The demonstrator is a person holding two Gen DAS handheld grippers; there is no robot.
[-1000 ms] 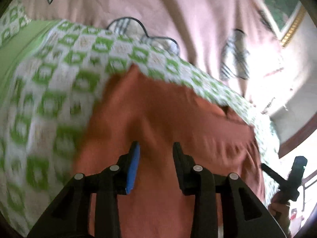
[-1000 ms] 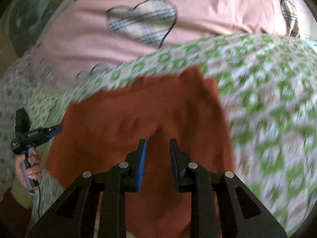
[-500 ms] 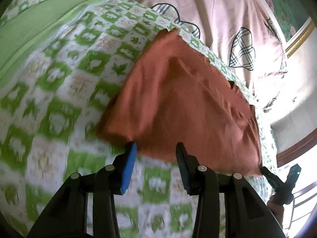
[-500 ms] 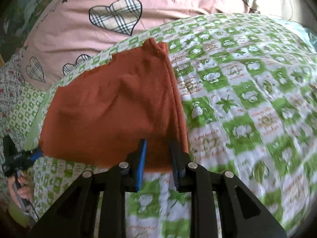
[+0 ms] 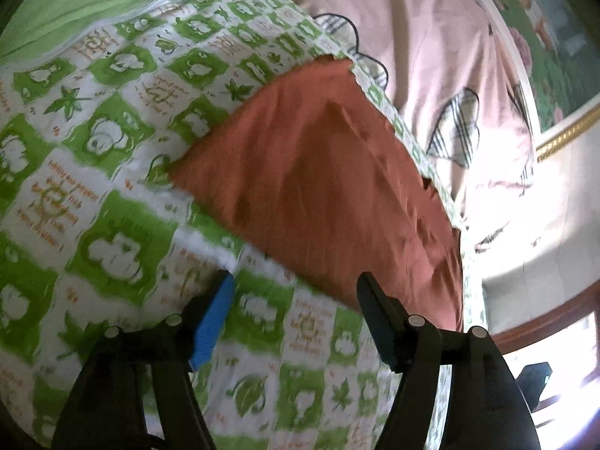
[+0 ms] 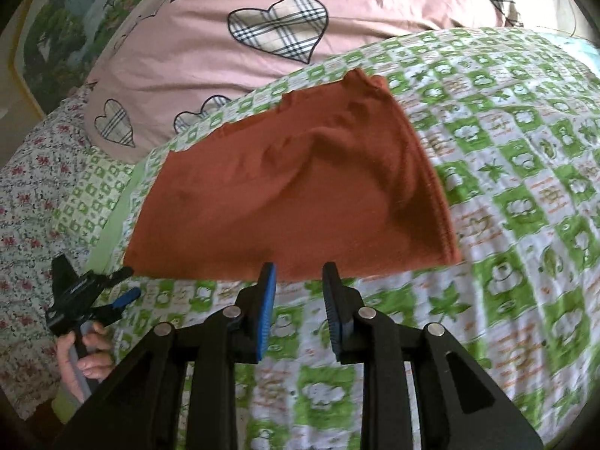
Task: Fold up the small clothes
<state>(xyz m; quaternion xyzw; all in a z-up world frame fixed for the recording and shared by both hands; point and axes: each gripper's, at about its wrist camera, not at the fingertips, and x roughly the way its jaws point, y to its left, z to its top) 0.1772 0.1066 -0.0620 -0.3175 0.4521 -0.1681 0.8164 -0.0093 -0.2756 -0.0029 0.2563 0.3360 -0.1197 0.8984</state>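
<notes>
Green-checked bed quilt [image 6: 525, 195] carries a soft, light rust garment [image 6: 292, 202]; both claws empty, left claw [image 5: 296, 315] opening wide, right claw [image 6: 299, 292] opening narrowly; best grip its near corners

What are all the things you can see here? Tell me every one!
cloth: one, rust orange, lying flat on the quilt.
quilt: one, green and white checks, spread under the cloth.
blanket: one, pink with plaid hearts, behind the quilt.
floral sheet: one, white with small red flowers, at the left of the right wrist view.
painting: one, green with a gold frame, on the wall at upper right of the left wrist view.
left gripper: one, black with blue pads, opening, nothing between them, just short of the cloth's near edge.
right gripper: one, black with blue pads, opening, nothing between them, at the cloth's near edge.
hand: one, holding the left gripper's handle.
</notes>
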